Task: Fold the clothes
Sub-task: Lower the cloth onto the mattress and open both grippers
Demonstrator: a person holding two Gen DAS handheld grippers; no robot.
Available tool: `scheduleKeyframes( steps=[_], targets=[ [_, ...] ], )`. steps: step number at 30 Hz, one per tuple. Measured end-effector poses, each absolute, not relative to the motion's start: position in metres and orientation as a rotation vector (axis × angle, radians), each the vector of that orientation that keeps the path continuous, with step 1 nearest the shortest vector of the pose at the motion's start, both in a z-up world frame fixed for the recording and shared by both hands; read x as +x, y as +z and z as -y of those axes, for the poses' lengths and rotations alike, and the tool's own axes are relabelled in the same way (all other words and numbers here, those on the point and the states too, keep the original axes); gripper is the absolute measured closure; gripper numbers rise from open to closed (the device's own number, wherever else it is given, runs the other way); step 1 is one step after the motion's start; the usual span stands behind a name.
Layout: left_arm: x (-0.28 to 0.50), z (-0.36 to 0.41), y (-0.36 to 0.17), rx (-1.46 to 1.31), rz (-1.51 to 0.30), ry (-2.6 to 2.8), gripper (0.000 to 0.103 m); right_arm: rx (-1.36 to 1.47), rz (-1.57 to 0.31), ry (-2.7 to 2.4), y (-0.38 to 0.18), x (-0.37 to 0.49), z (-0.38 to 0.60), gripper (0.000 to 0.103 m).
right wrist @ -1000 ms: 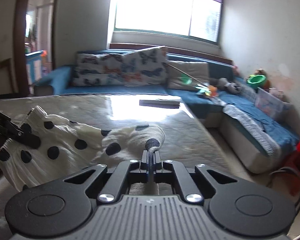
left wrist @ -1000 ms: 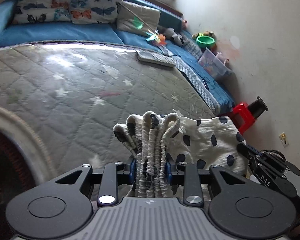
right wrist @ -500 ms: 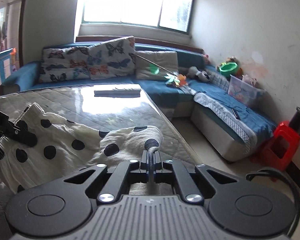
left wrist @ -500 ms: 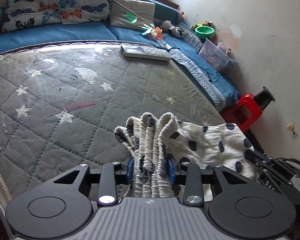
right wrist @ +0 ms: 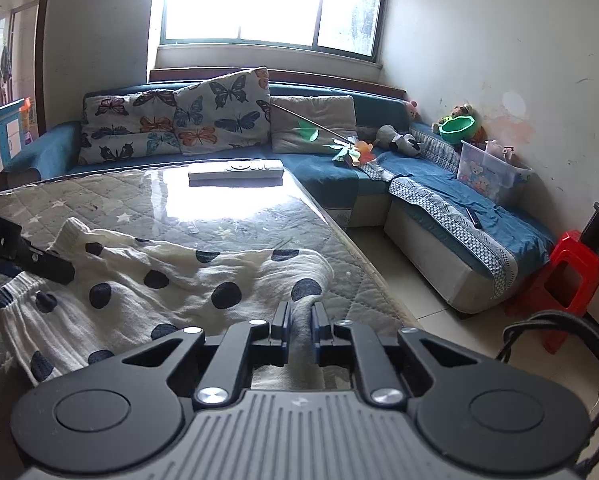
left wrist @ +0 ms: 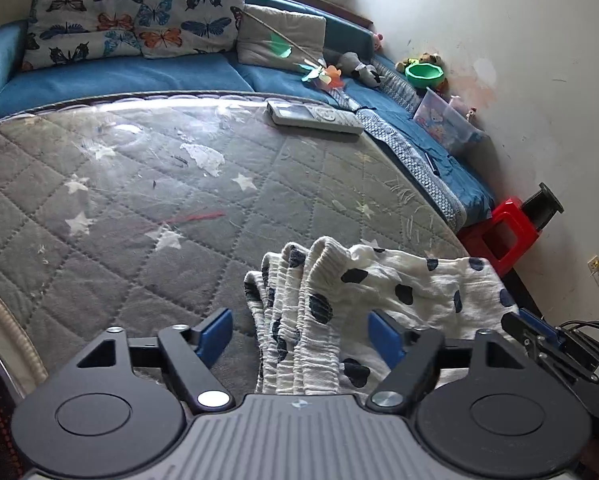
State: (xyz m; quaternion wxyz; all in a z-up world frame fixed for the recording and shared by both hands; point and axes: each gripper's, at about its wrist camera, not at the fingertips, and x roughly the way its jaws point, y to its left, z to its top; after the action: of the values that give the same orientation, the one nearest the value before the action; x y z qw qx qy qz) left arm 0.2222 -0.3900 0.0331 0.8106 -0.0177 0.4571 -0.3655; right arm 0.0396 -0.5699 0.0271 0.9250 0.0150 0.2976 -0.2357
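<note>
While the spotted garment [left wrist: 399,292] is lying on the quilted table [left wrist: 139,184] near its right edge, its bunched elastic waistband [left wrist: 295,320] is sitting between the spread, released fingers of the left gripper [left wrist: 299,334], touching neither pad. At the other end, the right gripper [right wrist: 299,320] is pinching a fold of the cloth with fingers clenched. Farther back a white remote [right wrist: 235,170] is resting on the table, well apart from the garment. Beyond, butterfly cushions [right wrist: 179,120] are leaning on a blue sofa [right wrist: 439,184], with a red stool [right wrist: 567,276] standing by the wall
</note>
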Motion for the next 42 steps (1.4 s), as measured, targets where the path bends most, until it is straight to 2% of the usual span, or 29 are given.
scheduleKeyframes(
  steps=[2, 5, 11, 13, 15, 29, 42],
  targets=[
    [0.22, 0.387, 0.035, -0.029, -0.968, -0.776, 0.019, 0.029, -0.607, -0.483, 0.029, 0.037, 0.567, 0.082],
    [0.217, 0.381, 0.039, -0.016, -0.956, -0.768, 0.015, 0.029, -0.598, -0.479, 0.033, 0.035, 0.567, 0.079],
    [0.211, 0.368, 0.045, -0.005, -0.943, -0.746, 0.01, 0.023, -0.587, -0.454, 0.038, 0.027, 0.554, 0.065],
    [0.209, 0.362, 0.047, -0.004, -0.939, -0.737, 0.008, 0.026, -0.583, -0.435, 0.039, 0.025, 0.546, 0.064],
    [0.204, 0.353, 0.048, 0.009, -0.925, -0.724, 0.007, 0.021, -0.578, -0.422, 0.04, 0.023, 0.538, 0.057],
    [0.173, 0.286, 0.06, 0.045, -0.863, -0.644, 0.001, -0.006, -0.575, -0.273, 0.041, 0.018, 0.474, 0.037],
    [0.143, 0.215, 0.056, 0.045, -0.84, -0.523, 0.0, -0.042, -0.601, -0.098, 0.03, 0.02, 0.405, 0.024]
  ],
)
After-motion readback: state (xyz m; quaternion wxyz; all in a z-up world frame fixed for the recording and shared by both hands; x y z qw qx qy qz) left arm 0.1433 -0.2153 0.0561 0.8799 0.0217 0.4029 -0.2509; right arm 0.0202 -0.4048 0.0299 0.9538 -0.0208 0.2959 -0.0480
